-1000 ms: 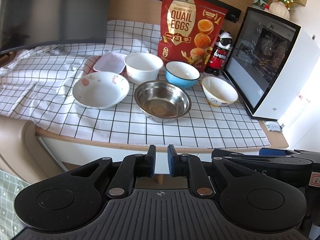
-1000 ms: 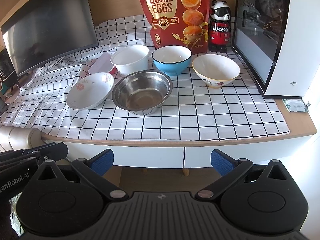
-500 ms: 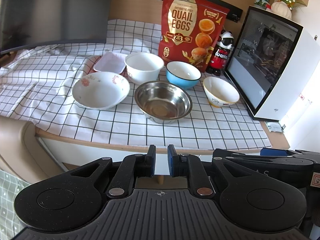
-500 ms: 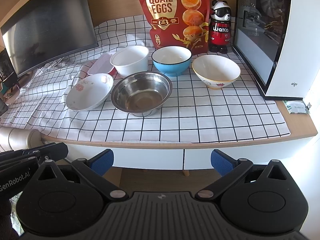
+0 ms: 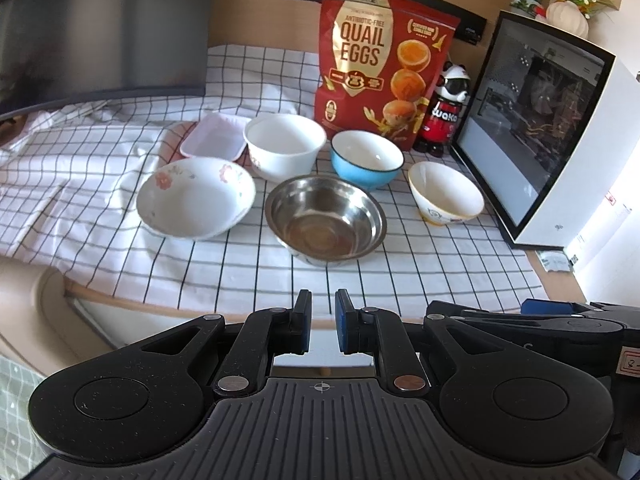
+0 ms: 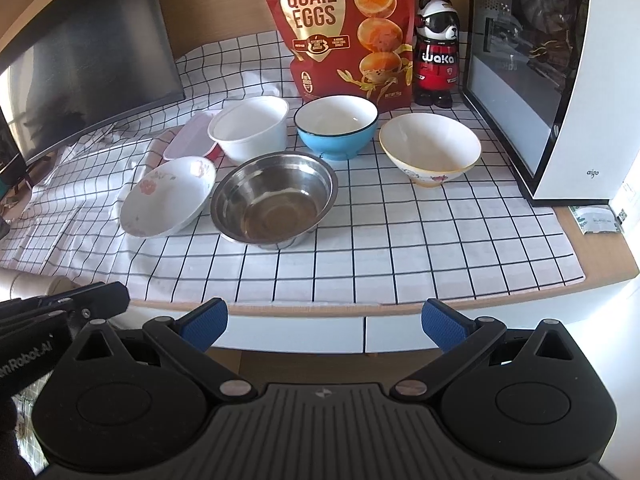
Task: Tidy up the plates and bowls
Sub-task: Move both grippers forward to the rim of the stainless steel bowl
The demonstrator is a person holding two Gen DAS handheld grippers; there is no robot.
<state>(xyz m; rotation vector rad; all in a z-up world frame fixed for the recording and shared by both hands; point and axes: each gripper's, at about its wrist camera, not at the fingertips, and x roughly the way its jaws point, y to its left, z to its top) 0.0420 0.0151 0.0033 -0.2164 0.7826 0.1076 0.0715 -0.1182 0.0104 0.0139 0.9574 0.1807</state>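
Both grippers hang side by side, tilted downward and holding nothing. The left gripper (image 5: pixel 322 322) has its blue-padded fingers (image 5: pixel 343 320) drawn almost together, only a narrow slit between them. The right gripper (image 6: pixel 324 322) stands with its jaws spread wide, blue pads (image 6: pixel 444 326) far apart. Each one's black body shows at the edge of the other's view.

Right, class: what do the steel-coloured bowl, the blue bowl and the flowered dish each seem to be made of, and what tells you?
Steel-coloured bowl: probably stainless steel, polished; its inside mirrors the light.
Blue bowl: likely glazed ceramic or enamel; glossy blue outside, white inside, dark rim line.
Flowered dish: ceramic or melamine, can't tell which; smooth white surface with printed pink flowers.
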